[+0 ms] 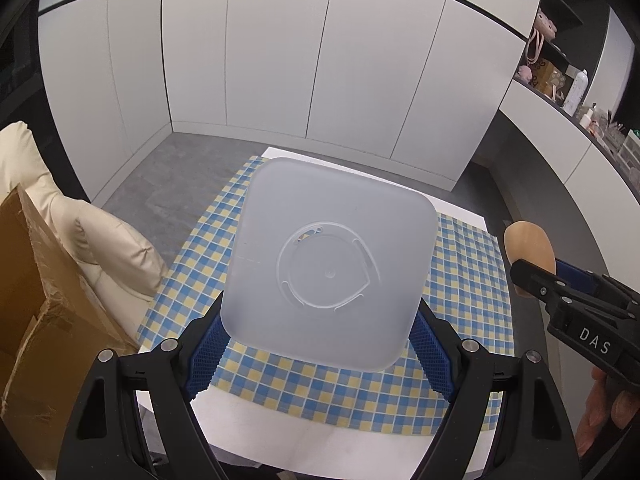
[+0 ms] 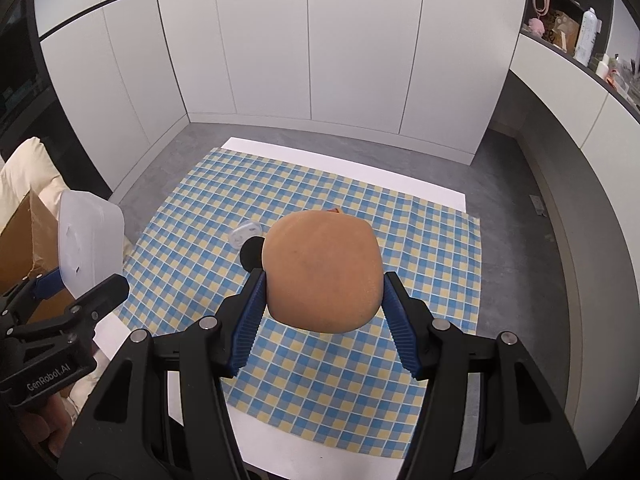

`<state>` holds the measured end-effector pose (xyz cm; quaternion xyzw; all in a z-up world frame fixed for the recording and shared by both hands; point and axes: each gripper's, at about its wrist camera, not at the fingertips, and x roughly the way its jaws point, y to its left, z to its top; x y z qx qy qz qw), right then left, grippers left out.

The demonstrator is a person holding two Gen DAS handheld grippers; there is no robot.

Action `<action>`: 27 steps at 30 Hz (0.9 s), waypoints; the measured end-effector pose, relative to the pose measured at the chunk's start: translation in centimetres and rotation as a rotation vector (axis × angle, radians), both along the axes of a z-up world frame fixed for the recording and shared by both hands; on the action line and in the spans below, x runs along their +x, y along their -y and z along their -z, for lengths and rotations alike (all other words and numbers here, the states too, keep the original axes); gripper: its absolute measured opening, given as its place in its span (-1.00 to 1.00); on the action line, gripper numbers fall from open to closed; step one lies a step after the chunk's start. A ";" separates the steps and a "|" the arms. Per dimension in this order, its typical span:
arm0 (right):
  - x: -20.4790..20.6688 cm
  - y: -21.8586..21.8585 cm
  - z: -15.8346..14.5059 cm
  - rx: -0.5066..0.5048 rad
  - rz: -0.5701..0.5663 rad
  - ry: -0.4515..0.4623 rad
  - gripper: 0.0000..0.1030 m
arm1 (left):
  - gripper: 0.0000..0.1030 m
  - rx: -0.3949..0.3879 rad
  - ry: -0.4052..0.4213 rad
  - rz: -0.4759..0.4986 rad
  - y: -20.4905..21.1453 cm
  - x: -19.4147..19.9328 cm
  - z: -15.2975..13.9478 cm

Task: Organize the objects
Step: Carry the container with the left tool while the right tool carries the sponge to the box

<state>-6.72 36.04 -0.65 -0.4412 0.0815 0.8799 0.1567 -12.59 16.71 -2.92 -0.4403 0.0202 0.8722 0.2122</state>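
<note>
Frosted plastic fills the left wrist view: our left gripper (image 1: 318,332) clamps a square lid (image 1: 330,264) above the checked cloth (image 1: 320,392) on the table (image 1: 248,436).

From the right wrist, our right gripper (image 2: 322,316) grips a round wooden piece (image 2: 322,270). A small clear cap (image 2: 245,234) and a black disc (image 2: 250,256) lie mid-cloth, so we judge much sorting remains.
</note>
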 end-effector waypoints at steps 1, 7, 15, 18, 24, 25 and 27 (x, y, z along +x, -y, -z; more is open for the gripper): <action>-0.1 0.1 0.0 -0.004 -0.003 -0.003 0.17 | 0.62 0.000 -0.002 -0.002 0.1 0.0 -0.1; -1.1 1.5 0.1 0.005 -0.043 0.001 0.17 | 0.62 0.017 0.005 -0.028 1.6 -0.3 0.1; -2.1 3.5 0.1 0.013 -0.087 0.001 0.17 | 0.62 0.017 -0.031 -0.078 3.8 -0.6 -0.5; -2.5 4.2 0.1 0.012 -0.103 -0.003 0.17 | 0.62 0.016 -0.043 -0.085 4.5 -0.6 -0.7; -3.4 5.6 0.1 0.001 -0.131 -0.005 0.17 | 0.62 0.016 -0.048 -0.105 6.1 -0.7 -0.7; -3.6 5.9 0.1 0.000 -0.136 -0.006 0.17 | 0.62 0.014 -0.050 -0.109 6.4 -0.7 -0.7; -4.0 6.5 0.2 0.004 -0.151 -0.007 0.17 | 0.62 0.008 -0.055 -0.118 7.1 -0.7 -0.7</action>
